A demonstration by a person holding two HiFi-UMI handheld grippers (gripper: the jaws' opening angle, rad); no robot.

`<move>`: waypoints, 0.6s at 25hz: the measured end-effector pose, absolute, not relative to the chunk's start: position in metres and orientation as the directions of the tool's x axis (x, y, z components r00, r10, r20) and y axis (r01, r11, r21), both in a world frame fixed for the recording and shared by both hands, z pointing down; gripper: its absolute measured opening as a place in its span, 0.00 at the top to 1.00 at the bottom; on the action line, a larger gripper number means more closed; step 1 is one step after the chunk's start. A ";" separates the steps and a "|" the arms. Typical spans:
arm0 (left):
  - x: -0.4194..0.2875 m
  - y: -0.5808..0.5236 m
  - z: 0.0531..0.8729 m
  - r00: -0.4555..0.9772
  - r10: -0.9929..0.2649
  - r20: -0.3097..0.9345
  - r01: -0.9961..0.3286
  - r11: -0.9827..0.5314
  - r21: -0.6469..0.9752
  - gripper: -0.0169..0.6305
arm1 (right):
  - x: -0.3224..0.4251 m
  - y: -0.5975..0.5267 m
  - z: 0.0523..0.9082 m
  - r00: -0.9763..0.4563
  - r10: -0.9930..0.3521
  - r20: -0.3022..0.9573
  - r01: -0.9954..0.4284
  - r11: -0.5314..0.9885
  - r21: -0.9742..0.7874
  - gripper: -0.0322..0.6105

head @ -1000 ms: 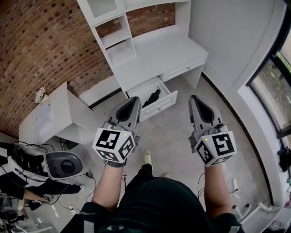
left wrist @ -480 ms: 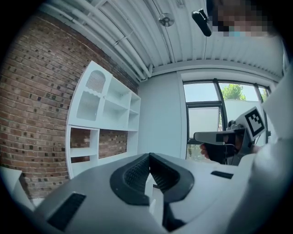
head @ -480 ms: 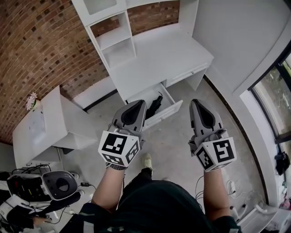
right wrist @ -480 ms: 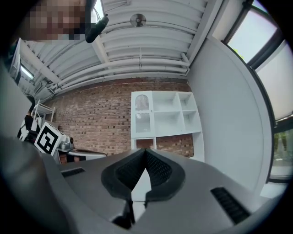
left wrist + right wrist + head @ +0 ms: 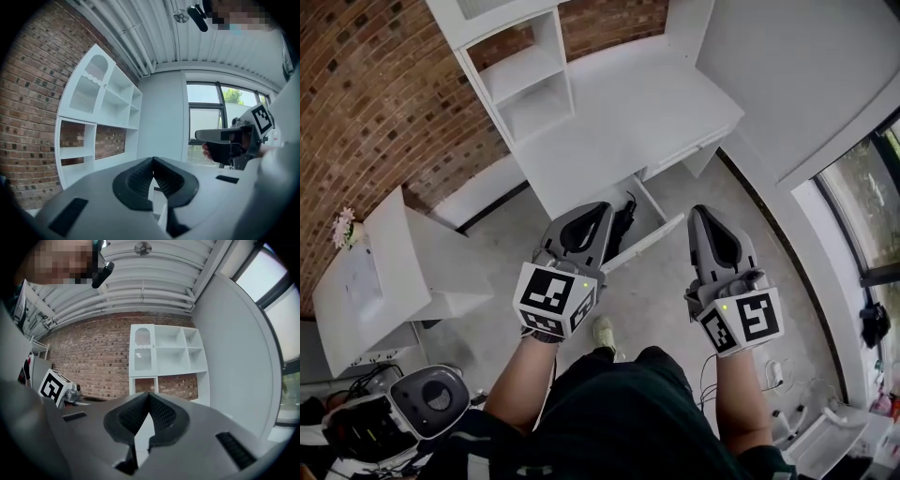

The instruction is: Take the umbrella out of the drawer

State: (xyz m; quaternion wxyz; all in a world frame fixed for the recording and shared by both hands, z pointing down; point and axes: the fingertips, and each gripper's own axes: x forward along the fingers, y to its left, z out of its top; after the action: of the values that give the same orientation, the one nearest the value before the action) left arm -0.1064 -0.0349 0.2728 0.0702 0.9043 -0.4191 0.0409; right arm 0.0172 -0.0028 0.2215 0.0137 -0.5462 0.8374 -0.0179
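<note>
The black folded umbrella (image 5: 625,217) lies in the open white drawer (image 5: 648,243) under the desk (image 5: 628,112). Only part of the umbrella shows in the head view, past the tip of my left gripper (image 5: 603,208). That gripper hangs over the drawer's left part, shut and holding nothing; its jaw tips meet in the left gripper view (image 5: 153,159). My right gripper (image 5: 704,214) hovers to the right of the drawer front, over the floor. Its jaws also meet with nothing between them (image 5: 148,393). Both point level toward the shelf unit (image 5: 520,75).
A white side cabinet (image 5: 384,272) stands at the left against the brick wall (image 5: 375,103). A grey machine (image 5: 427,403) with cables sits on the floor at the bottom left. Windows (image 5: 862,187) run along the right wall, with cables (image 5: 776,373) below them.
Both grippers have come forward toward the desk with the person. The drawer and umbrella now sit right at the left gripper's tip, partly covered by it. Both stayed shut.
</note>
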 end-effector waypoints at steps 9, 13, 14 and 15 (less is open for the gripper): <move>-0.092 -0.074 0.325 0.687 -0.701 0.190 -0.725 -0.679 0.115 0.96 | 0.025 -0.039 0.256 -0.374 -0.927 0.017 -0.926 0.372 -0.069 0.95; -0.073 -0.088 0.361 0.688 -0.691 0.221 -0.722 -0.684 0.106 0.96 | 0.038 -0.057 0.287 -0.382 -0.924 0.029 -0.922 0.379 -0.076 0.95; -0.070 -0.092 0.369 0.687 -0.689 0.230 -0.722 -0.684 0.104 0.96 | 0.039 -0.063 0.294 -0.387 -0.921 0.034 -0.920 0.384 -0.076 0.95; -0.069 -0.096 0.377 0.686 -0.687 0.240 -0.722 -0.685 0.101 0.96 | 0.038 -0.069 0.300 -0.393 -0.919 0.040 -0.918 0.389 -0.077 0.95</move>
State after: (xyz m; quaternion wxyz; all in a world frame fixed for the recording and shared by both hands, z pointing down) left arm -0.0687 -0.0959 0.3771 0.0942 0.9133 -0.3856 0.0915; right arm 0.0380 -0.0693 0.3001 0.0047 -0.5510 0.8333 -0.0433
